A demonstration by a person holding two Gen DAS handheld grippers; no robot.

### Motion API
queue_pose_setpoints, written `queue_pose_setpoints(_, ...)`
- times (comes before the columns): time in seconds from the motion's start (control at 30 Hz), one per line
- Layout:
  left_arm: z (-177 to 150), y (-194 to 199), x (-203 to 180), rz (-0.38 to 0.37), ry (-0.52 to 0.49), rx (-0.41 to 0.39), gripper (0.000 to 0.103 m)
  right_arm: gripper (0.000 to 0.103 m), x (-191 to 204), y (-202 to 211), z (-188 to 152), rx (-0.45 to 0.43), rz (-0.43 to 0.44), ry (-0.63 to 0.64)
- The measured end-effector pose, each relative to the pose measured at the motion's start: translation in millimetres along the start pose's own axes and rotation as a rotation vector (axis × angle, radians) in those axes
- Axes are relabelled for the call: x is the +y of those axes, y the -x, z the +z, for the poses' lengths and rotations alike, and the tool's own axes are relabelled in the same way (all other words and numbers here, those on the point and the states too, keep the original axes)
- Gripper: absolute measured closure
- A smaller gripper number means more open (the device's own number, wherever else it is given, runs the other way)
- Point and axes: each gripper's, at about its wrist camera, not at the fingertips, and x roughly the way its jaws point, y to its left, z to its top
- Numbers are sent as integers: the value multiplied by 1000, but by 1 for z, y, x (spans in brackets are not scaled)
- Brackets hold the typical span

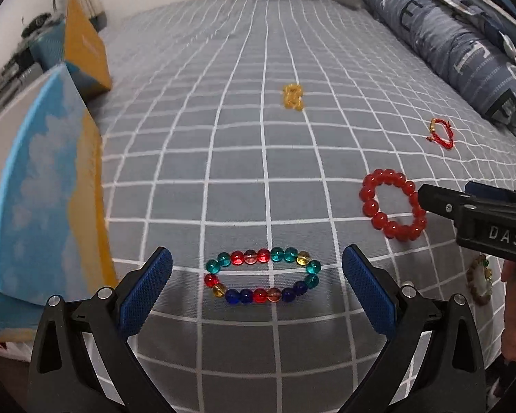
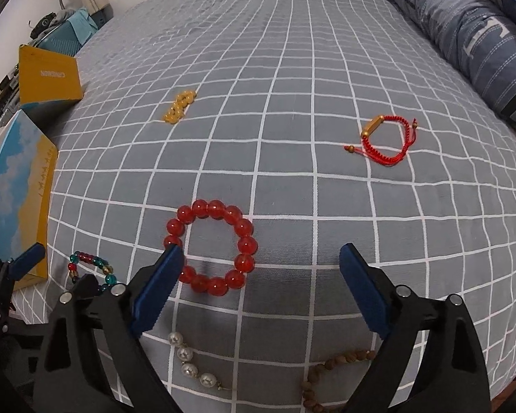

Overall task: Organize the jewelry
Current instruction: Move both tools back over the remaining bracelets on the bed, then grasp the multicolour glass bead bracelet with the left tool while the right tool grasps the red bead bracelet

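**Two open grippers over two bead bracelets**

A multicoloured glass-bead bracelet [image 1: 263, 277], pressed into a long oval, lies flat on the grey white-checked bed sheet [image 1: 244, 158], centred between the fingers of the left gripper [image 1: 257, 272], which is spread wide and grasps nothing. Just to its right lies a round bracelet of large red glass beads [image 2: 211, 247]; the right gripper [image 2: 261, 268] hangs over it, also released, its left finger at the ring's edge so the ring sits off-centre.

To do the pick well, the right gripper should probably shift left until the ring is centred, and each should pinch across one strand of beads, since round beads may roll out of a shallow grip.

Counted: six pieces of jewellery, the others being a yellow bead bunch [image 2: 179, 106], a red cord bracelet with gold tube [image 2: 385, 139], a pearl strand [image 2: 188, 361] and a brown wooden-bead bracelet [image 2: 330, 375]. Two yellow-and-blue boxes [image 2: 20, 203] sit at the bed's left edge.
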Motion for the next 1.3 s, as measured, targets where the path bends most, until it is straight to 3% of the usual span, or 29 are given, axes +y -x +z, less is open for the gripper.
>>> queue_pose_setpoints(0.27,-2,-27,5,-33,27,66,8,25,-1,-17,2,46,14,-17)
queue_pose_setpoints(0.47,-1,-31,8,-52,39,87,22,36,5,-26,3,72,3,-2)
queue_pose_setpoints(0.57,-2,-30,10,-49,44,93,31,44,6,-28,4,78,-1,-4)
queue_pose_setpoints(0.77,1,-26,14,-69,52,107,59,62,10,-32,5,92,-25,4)
queue_pose_setpoints(0.93,2,-20,16,-71,41,98,84,89,7,-31,6,100,-26,-8)
queue_pose_setpoints(1.07,3,-17,15,-73,33,93,94,90,7,-28,7,92,-23,-14)
queue_pose_setpoints(1.3,4,-14,17,-78,30,80,94,90,9,-22,8,68,-16,-30)
